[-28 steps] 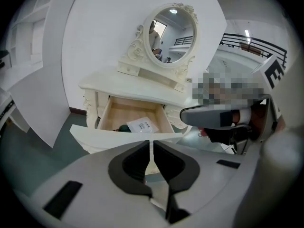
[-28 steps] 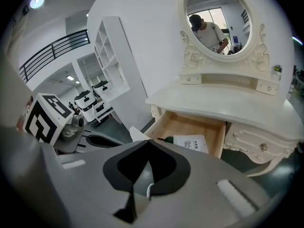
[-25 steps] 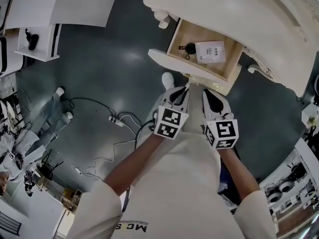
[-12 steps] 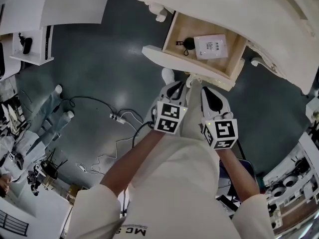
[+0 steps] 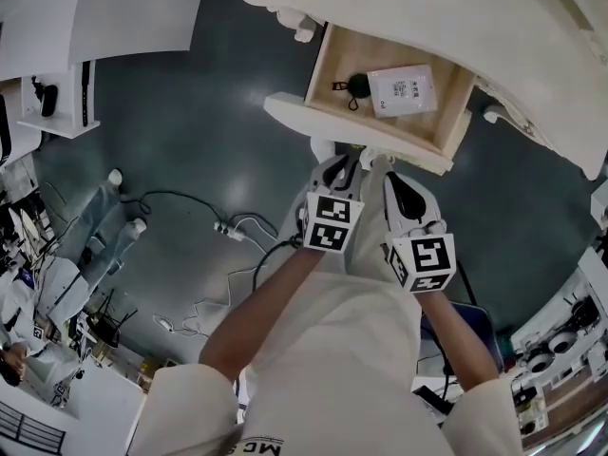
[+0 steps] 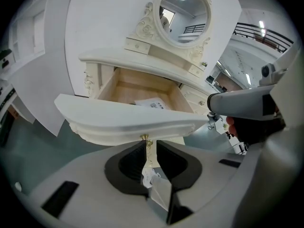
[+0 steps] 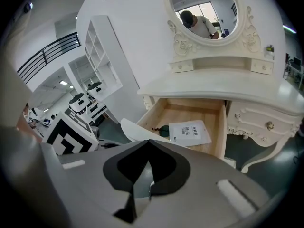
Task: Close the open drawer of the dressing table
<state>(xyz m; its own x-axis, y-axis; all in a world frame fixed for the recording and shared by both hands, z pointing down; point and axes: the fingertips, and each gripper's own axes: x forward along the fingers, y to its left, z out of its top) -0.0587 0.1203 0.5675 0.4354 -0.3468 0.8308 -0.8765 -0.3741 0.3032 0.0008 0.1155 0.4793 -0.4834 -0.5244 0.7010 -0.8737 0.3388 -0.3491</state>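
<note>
The cream dressing table (image 5: 494,27) has its wooden drawer (image 5: 328,74) pulled out; a white packet (image 5: 404,90) and a small black item (image 5: 358,85) lie inside. My left gripper (image 5: 349,164) sits just under the curved drawer front (image 6: 128,120). Its jaws are opening, and the small brass pull (image 6: 146,139) hangs in the narrow gap between them, not clamped. Beside it, my right gripper (image 5: 394,177) is shut and empty, short of the drawer front. From the right gripper view the drawer (image 7: 161,115) and packet (image 7: 190,132) lie ahead of that gripper (image 7: 149,144).
Cables and a power strip (image 5: 228,228) trail over the dark floor at left. A white shelf unit (image 5: 57,103) stands at far left. The oval mirror (image 6: 183,13) rises over the table. Closed side drawers (image 7: 268,125) and a curved leg (image 7: 259,160) flank the open drawer.
Both grippers have sunk a little, staying at the drawer front. The left gripper's jaws, closed before, now stand slightly apart around the pull.
</note>
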